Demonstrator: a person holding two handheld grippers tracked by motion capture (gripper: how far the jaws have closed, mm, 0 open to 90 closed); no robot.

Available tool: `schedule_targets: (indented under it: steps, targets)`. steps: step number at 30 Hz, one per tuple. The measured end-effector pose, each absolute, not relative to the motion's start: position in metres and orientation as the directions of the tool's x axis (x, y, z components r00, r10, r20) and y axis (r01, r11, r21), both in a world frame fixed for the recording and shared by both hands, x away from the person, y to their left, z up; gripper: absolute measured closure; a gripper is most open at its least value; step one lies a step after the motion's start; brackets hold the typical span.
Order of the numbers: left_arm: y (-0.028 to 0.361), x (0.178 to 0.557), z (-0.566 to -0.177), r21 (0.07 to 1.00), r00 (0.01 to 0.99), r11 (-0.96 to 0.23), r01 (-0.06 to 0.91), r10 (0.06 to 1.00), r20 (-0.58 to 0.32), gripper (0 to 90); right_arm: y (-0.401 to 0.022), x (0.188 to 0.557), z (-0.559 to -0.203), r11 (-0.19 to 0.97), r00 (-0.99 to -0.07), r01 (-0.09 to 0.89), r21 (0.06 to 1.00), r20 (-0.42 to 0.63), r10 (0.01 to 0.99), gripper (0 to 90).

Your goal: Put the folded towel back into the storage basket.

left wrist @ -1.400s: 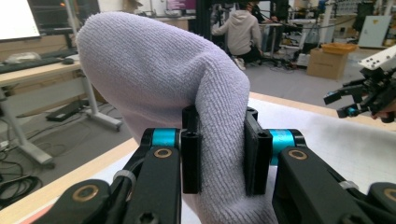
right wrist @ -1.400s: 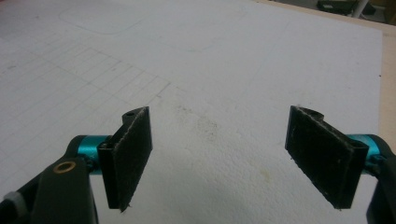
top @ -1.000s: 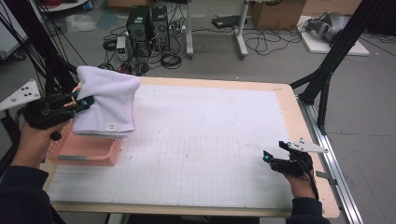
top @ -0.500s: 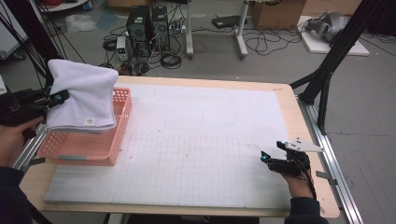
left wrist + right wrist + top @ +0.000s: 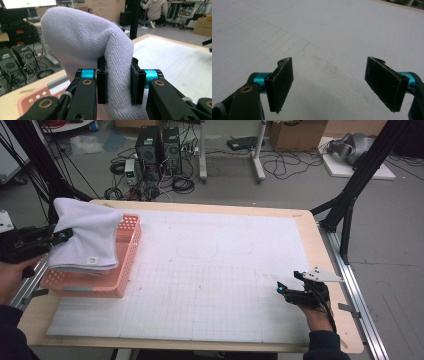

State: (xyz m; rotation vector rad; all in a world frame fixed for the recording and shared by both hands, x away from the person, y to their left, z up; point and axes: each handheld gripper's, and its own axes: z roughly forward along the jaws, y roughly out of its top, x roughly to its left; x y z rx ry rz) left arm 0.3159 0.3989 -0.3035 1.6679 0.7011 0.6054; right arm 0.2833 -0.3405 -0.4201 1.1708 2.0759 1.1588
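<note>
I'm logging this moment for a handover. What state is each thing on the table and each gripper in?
Left gripper: shut on the towel.
Towel: folded, lifted, hanging over the basket's left part.
Basket: pink, upright on the table's left edge; inside hidden by the towel.
Right gripper: open, nothing between its jaws, low over the white mat.

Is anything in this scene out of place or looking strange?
Nothing is spilled or damaged. The folded white towel is not yet inside the pink basket: the left gripper holds it above the basket's left side, overhanging the rim.
</note>
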Motion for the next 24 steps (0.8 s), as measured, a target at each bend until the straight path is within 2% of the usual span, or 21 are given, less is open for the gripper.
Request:
schedule_targets:
  steps: [12, 24]
  targets:
    - [0.394, 0.321, -0.31, 0.978, 0.726, -0.146, 0.148, 0.688, -0.007, 72.4, -0.339, 0.283, -0.421, 0.279, -0.516, 0.453, 0.847, -0.006, 0.856, 21.8]
    - [0.388, 0.352, -0.352, 0.956, 0.687, -0.108, 0.272, 0.717, -0.114, 71.8, -0.341, 0.283, -0.422, 0.283, -0.514, 0.453, 0.845, -0.011, 0.858, 21.8]
